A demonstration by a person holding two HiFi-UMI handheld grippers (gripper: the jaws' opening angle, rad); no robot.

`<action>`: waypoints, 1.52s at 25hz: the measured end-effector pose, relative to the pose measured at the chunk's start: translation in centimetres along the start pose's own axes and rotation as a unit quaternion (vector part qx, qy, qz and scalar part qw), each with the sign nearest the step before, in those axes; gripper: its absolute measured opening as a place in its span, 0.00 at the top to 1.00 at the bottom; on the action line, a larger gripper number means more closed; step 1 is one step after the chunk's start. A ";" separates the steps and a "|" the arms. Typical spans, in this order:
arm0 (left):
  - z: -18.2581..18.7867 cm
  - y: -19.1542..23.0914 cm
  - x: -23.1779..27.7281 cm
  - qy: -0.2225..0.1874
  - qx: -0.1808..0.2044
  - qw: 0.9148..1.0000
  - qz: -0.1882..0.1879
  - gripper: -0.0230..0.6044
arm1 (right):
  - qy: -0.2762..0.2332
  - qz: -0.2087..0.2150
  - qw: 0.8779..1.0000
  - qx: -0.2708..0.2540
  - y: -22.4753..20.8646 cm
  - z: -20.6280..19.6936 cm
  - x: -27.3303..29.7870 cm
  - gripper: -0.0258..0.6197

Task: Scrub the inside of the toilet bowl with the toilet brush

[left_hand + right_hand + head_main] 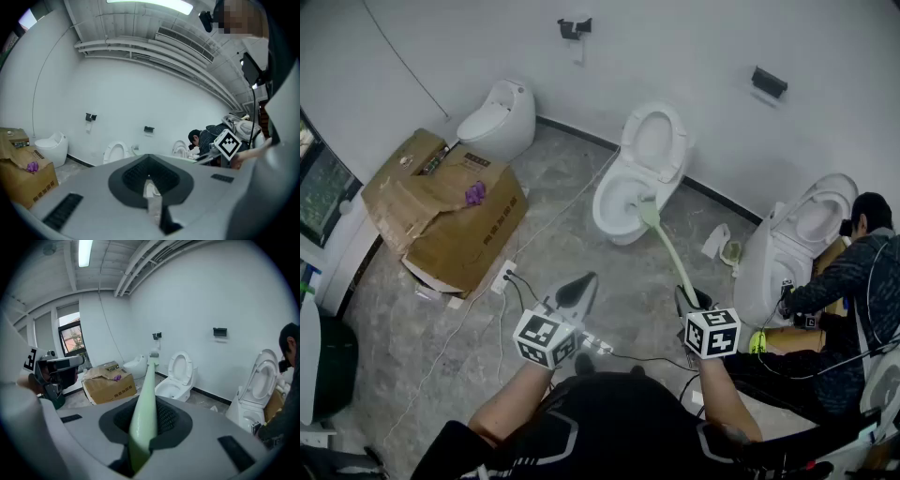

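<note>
Item 1: your right claw (692, 300) (144, 423), lower centre-right of head view, clamped on pale green handle of toilet brush (667, 251). Brush slants up frame. Brush head (648, 212) sits at near rim of open toilet bowl (619, 202), centre of frame; contact not discernible.
Item 2: your left claw (577, 291) (150, 187), lower centre, jaws together, nothing between.
Item 3: cardboard box (450, 211), left of frame, on floor.
Item 4: crouching person (853, 272), right edge, beside another toilet (792, 244).
</note>
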State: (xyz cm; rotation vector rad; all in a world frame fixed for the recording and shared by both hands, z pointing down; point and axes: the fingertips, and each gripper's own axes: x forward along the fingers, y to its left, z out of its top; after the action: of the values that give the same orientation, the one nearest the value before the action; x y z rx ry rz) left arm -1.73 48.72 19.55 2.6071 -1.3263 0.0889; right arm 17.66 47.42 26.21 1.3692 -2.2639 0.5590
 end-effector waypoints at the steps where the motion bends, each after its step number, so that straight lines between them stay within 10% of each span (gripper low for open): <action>1: -0.1 0.1 -0.1 0.001 0.000 1.000 0.001 0.95 | 0.000 0.000 1.000 0.000 0.1 -0.1 0.0 0.86; 38: 0.6 10.6 -1.3 -0.008 0.019 0.999 -0.034 0.95 | -0.004 -0.048 0.998 0.035 4.5 3.6 7.3 0.86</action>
State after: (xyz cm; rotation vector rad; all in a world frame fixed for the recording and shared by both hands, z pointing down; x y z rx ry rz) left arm -11.06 43.57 20.45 2.6860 -1.2518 0.0840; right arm 10.01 42.13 26.81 1.5077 -2.1901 0.6066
